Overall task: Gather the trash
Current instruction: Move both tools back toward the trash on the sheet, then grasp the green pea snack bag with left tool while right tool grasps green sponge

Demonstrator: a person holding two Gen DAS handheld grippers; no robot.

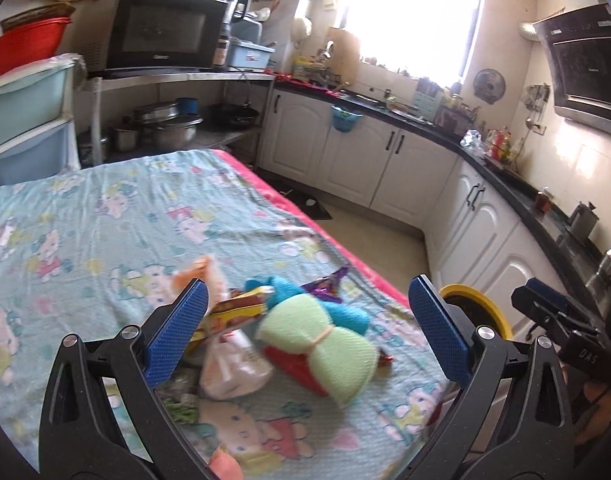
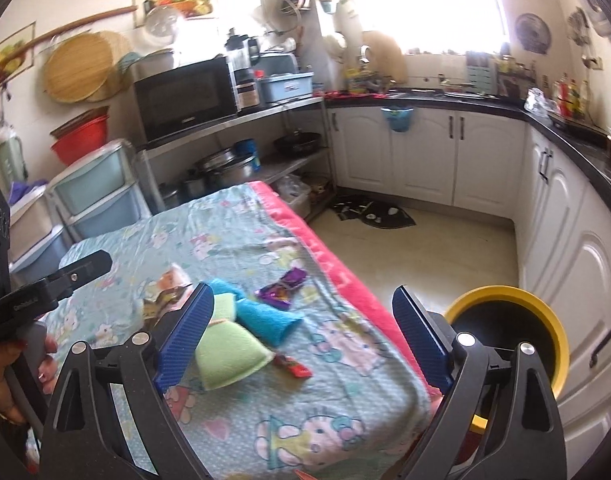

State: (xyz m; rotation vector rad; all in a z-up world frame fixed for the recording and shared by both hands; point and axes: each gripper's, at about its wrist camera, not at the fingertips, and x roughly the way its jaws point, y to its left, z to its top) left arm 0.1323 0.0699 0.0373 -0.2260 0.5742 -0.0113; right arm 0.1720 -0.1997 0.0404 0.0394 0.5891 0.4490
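Observation:
Trash lies on a table with a cartoon-print cloth (image 1: 105, 216): a yellow-red snack wrapper (image 1: 235, 312), a white plastic bag (image 1: 233, 364), a purple wrapper (image 2: 283, 288), a small red wrapper (image 2: 293, 366) and an orange wrapper (image 1: 203, 270). Green (image 1: 325, 344) and blue (image 2: 261, 316) sponges lie among them. A yellow-rimmed black bin (image 2: 513, 332) stands off the table's right edge. My left gripper (image 1: 305, 320) is open above the pile, empty. My right gripper (image 2: 303, 332) is open above the table's right edge, empty.
White kitchen cabinets (image 2: 425, 160) under a black counter run along the back and right. A shelf with a microwave (image 2: 185, 96) and pots stands behind the table. Plastic drawers (image 2: 97, 196) stand at the left. A dark mat (image 2: 373, 212) lies on the floor.

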